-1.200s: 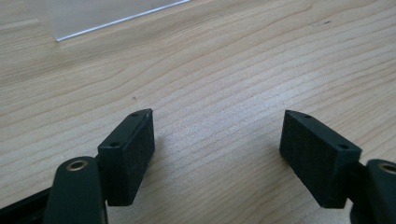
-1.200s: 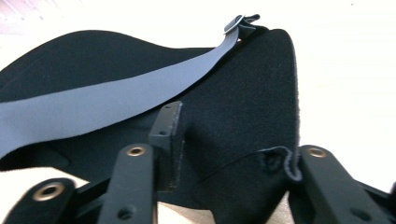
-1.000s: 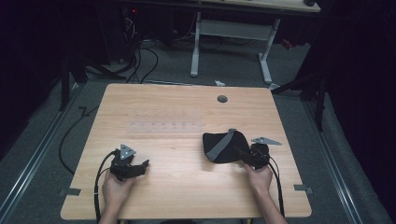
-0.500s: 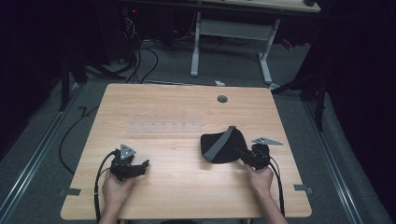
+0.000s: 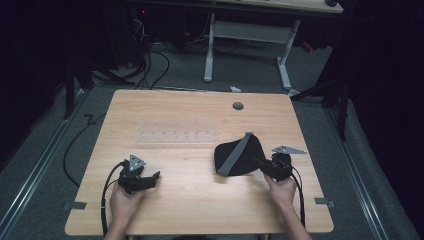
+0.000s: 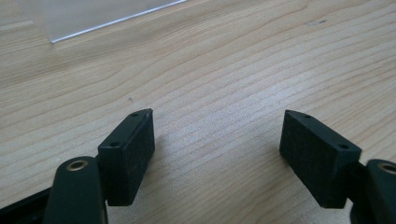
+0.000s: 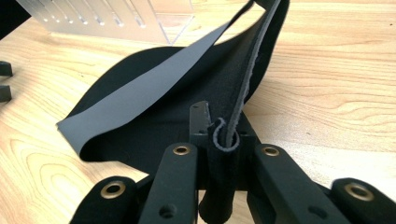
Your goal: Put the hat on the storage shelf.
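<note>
One black cloth (image 5: 235,156) with grey strip lies right of centre on your wooden table (image 5: 190,120). Your right gripper (image 5: 264,166) clenches its bunched edge, jaws just closed. Your left gripper (image 5: 154,177) rests released, nothing between jaws. Clear plastic rack (image 5: 176,135) mid-table. Beyond: grey carpet (image 5: 240,70), cables (image 5: 155,60), white desk frame (image 5: 250,32), dark room.

overhead view, two close table-level views
</note>
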Action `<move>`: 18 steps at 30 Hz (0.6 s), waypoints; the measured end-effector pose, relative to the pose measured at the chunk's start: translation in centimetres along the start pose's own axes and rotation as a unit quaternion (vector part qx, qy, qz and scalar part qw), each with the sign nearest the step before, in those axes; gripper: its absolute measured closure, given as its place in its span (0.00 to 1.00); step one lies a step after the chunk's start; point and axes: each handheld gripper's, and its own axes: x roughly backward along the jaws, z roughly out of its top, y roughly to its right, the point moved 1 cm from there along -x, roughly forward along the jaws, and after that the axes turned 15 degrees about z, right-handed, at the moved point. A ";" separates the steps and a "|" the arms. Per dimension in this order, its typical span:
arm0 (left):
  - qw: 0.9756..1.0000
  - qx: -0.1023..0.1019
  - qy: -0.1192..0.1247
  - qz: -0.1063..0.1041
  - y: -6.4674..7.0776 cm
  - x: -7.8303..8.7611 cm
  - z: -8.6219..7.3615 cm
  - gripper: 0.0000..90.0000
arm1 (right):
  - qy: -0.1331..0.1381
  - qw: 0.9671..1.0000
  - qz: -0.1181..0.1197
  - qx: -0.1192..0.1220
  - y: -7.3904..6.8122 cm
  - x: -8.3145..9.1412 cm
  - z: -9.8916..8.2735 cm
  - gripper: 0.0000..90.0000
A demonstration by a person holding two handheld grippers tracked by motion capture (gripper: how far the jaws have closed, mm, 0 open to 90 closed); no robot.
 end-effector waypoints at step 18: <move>1.000 -0.007 0.002 -0.008 0.1 0.1 0.0 0.29 | -0.002 1.000 0.002 -0.007 -0.9 0.8 0.1 0.94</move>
